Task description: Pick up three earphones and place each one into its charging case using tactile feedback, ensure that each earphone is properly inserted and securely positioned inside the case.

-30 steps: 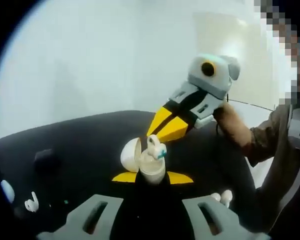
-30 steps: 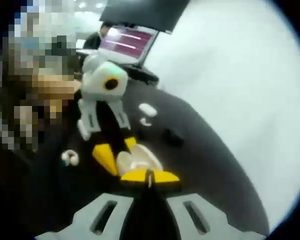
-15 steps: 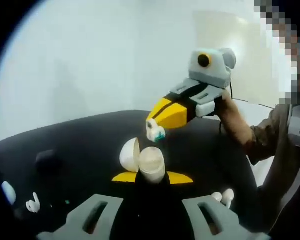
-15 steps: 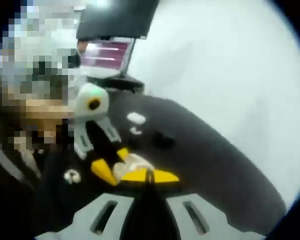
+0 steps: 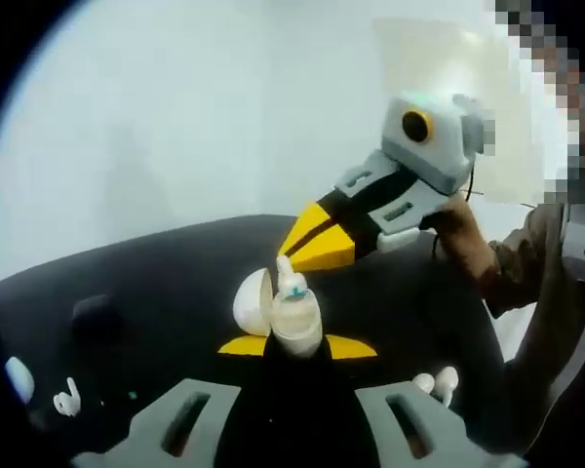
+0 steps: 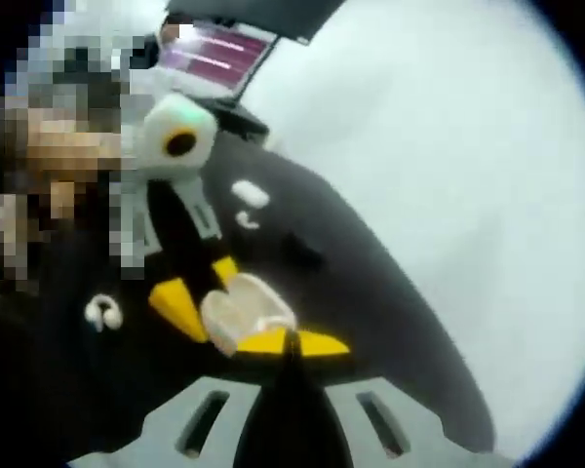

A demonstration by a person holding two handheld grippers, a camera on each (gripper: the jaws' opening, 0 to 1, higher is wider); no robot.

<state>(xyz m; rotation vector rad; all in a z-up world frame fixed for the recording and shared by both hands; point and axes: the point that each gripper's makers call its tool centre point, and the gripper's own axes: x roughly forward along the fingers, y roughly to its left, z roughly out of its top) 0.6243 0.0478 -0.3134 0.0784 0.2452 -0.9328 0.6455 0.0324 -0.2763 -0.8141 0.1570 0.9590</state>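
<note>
The work surface is a black table [image 5: 156, 283] that fills the lower half of the left gripper view, with a plain white wall [image 5: 195, 117] behind it; in the right gripper view an open laptop [image 6: 214, 54] sits at the upper left beyond the table edge. At the lower centre of the left gripper view, the left gripper [image 5: 297, 346] pinches a white charging case [image 5: 294, 327] between its yellow tips, lid swung open to the left. An earphone [image 5: 291, 281] stands stem-up in the case mouth, with a small teal mark on it; seating depth cannot be judged. The right gripper [image 5: 317, 255] enters from the upper right, angled down to the left, its yellow tips pressed together just above and right of the earphone; contact cannot be confirmed. A hand [image 5: 458, 234] grips its rear, and a sleeve is cut off at the right edge. Loose earphones lie at the lower left [image 5: 66, 398] and lower right [image 5: 434, 383]. A dark object [image 5: 96, 317] at the left is too dim to identify. The right gripper view is blurred
</note>
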